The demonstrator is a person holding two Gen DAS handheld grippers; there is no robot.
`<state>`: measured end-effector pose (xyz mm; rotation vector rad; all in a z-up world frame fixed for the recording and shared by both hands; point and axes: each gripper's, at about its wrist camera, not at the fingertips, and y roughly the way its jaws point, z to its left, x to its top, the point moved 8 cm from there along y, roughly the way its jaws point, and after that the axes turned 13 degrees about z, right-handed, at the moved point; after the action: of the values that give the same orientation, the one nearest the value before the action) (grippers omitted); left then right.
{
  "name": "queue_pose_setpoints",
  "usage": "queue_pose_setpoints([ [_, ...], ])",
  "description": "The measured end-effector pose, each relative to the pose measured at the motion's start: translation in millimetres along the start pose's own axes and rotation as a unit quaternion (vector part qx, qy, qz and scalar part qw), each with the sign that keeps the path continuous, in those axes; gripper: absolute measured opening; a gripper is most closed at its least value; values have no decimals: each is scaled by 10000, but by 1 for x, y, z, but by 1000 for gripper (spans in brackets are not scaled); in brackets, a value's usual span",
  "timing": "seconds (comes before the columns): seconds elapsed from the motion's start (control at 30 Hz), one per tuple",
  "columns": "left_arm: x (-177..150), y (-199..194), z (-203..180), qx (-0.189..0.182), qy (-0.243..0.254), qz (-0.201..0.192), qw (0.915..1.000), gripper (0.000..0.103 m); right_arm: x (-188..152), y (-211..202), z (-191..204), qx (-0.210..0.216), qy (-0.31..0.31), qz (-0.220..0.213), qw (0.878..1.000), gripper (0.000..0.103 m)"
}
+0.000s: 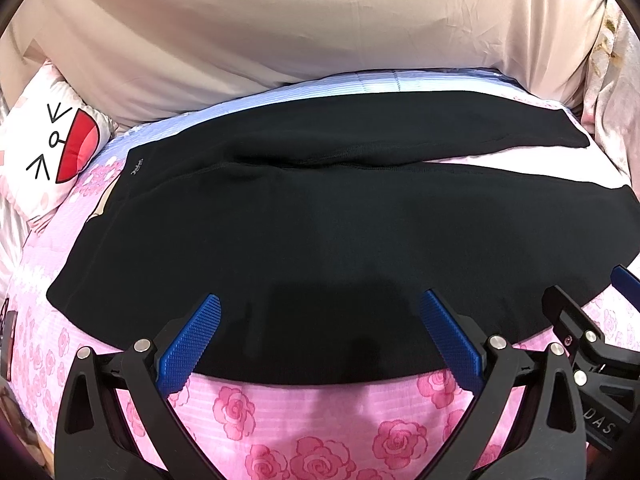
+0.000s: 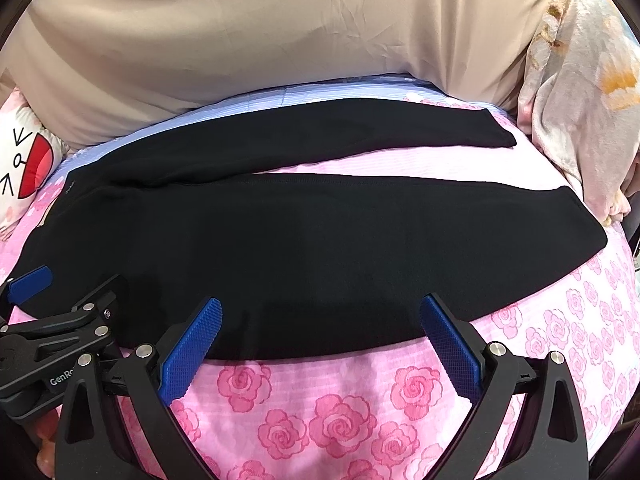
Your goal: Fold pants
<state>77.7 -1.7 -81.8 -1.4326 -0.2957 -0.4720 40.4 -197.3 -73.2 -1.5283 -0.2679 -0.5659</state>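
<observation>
While black pants (image 1: 320, 232) lie flat across rose-print bed sheet (image 1: 280, 420), left wrist view shows your left tool (image 1: 320, 312) spread wide, empty, over near hem. Right wrist view: your right tool (image 2: 320, 314) likewise agape, holding nothing, above pants' near edge.

Pants: one black pair (image 1: 320, 220) is lying spread on the bed, two legs showing.
Tongs: two are hovering, the left tongs (image 1: 320, 332) and the right tongs (image 2: 320, 332), each showing two blue pads.
Pillows: one cartoon-face pillow (image 1: 52, 148) is sitting at the left.
Floral bedspreads: one (image 2: 340, 420) is covering the bed.
</observation>
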Motion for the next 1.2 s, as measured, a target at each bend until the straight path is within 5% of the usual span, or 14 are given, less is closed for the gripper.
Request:
queue_pose_setpoints([
  [0.33, 44, -2, 30, -40, -139, -226, 9996, 98, 48, 8, -46, -40, 94, -352, 9993, 98],
  [0.6, 156, 55, 216, 385, -1483, 161, 9881, 98, 175, 66, -201, 108, 623, -367, 9973, 98],
  [0.8, 193, 122, 320, 900, -2088, 754, 9709, 98, 251, 124, -285, 161, 828, -85, 9964, 98],
  [0.97, 208, 172, 348, 955, -1872, 954, 9730, 98, 287, 164, -314, -55, 744, 190, 9970, 98],
  [1.2, 213, 213, 364, 406, -2220, 1119, 9678, 98, 315, 202, -317, -101, 617, 417, 9972, 98],
])
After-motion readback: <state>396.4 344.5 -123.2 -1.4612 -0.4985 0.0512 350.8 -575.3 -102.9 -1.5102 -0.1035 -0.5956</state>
